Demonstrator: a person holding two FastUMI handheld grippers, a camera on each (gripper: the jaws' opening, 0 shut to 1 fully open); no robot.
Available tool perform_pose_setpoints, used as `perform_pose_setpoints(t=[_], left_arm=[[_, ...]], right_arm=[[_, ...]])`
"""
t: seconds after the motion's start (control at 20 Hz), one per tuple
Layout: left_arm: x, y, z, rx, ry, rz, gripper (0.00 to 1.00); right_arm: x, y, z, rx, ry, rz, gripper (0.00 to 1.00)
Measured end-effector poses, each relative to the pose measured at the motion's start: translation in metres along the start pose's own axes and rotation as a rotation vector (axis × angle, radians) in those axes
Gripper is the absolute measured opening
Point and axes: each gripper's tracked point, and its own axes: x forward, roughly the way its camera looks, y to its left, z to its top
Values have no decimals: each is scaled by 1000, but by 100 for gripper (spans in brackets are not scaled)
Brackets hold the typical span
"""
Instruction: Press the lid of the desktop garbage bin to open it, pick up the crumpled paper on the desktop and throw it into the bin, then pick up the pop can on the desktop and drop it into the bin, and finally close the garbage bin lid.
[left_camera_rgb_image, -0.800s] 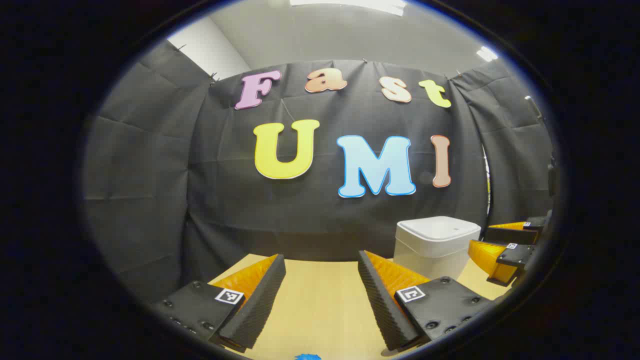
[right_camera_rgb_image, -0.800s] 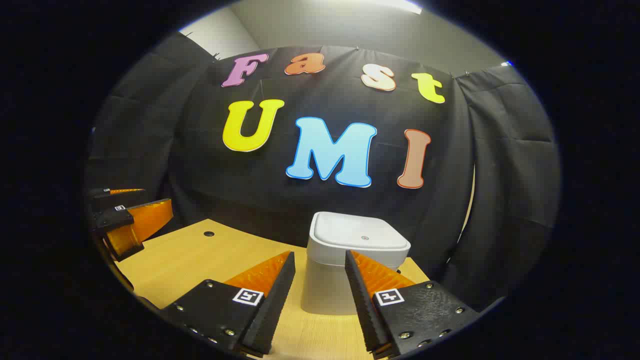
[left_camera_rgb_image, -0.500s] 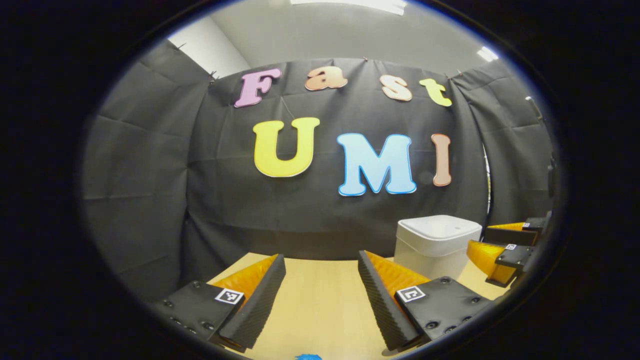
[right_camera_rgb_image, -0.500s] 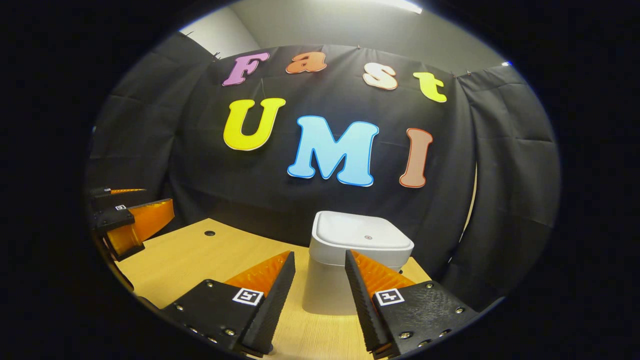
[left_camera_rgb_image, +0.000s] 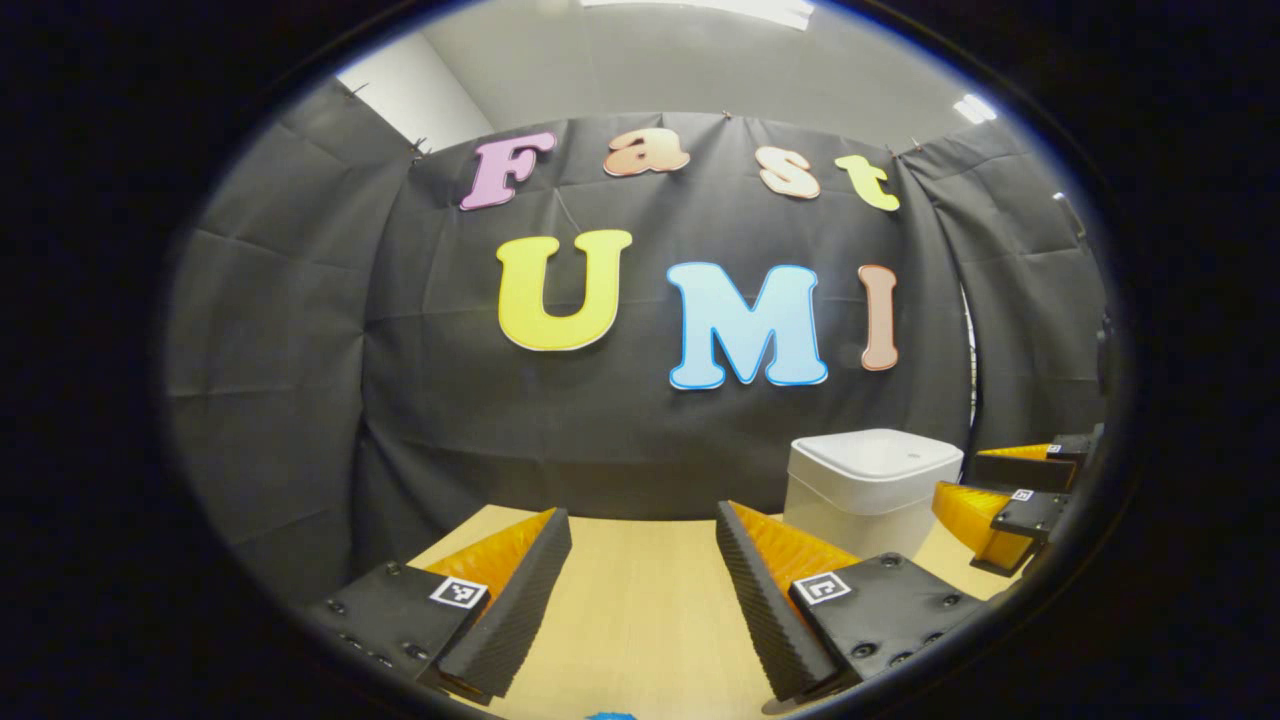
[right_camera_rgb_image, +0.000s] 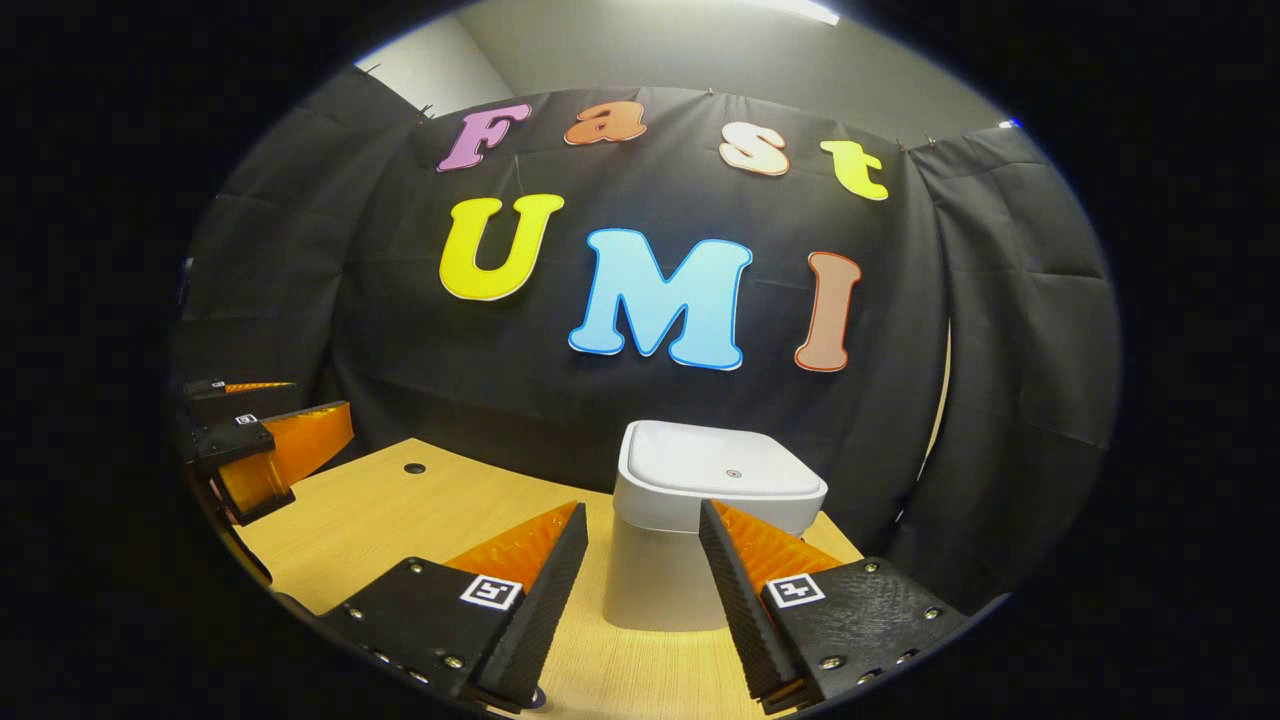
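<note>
Left gripper view shows your left tongs (left_camera_rgb_image: 640, 590) open, with a wide gap between the two fingers and nothing held in it. Under them is the bare wood tabletop (left_camera_rgb_image: 640, 620). A tiny bit of something blue (left_camera_rgb_image: 607, 715) peeks in at the very bottom edge, too small to tell what it is. The white bin (left_camera_rgb_image: 868, 488) stands on the tabletop, ahead and to the right, close to the black cloth wall. Its lid (left_camera_rgb_image: 875, 455) lies flat and shut. Just past the bin, on the right edge, you can see your right tongs (left_camera_rgb_image: 985, 490), with space between their fingers. Right gripper view shows your right tongs (right_camera_rgb_image: 640, 585) open too, and empty. The bin (right_camera_rgb_image: 700, 545) is straight ahead of them, between the two fingers as you look, but they are not touching it. Its lid (right_camera_rgb_image: 722, 468) is shut, with a small dot on top near the middle. The tabletop (right_camera_rgb_image: 400, 515) has a small dark hole (right_camera_rgb_image: 414, 468) far off to the left. Your left tongs (right_camera_rgb_image: 255, 440) show at the left edge, held above the tabletop, well apart from the bin.
</note>
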Motion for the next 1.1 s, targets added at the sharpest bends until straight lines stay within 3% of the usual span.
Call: perform_pose_setpoints(t=[0.3,0.4,0.6,0.65,0.7,0.75,0.85,0.9,0.95,1.0,1.1], left_arm=[[5,6,-3,-1,7,9,95],[5,7,-3,0,4,13,95],[5,8,-5,-6,9,15,95],[5,9,-5,-8,10,17,95],[4,8,-6,-8,11,18,95],[4,10,-5,-8,10,21,95],[3,10,-5,-12,10,24,95],[3,11,-6,-14,12,24,95],[3,11,-5,-16,12,25,95],[2,12,-6,-17,10,28,95],[1,14,-6,-20,11,31,95]], right_arm=[[4,6,0,-8,2,15,72],[5,5,1,-10,3,14,58],[7,10,0,0,2,40,40],[9,0,-2,-5,2,-4,39],[2,1,4,-8,-9,-8,18],[4,0,3,-6,-10,-4,11],[7,8,5,1,-22,25,11],[8,4,0,0,-15,-14,11],[8,3,4,10,-18,6,0],[9,0,2,19,-12,15,5],[7,6,0,32,-1,30,0]])
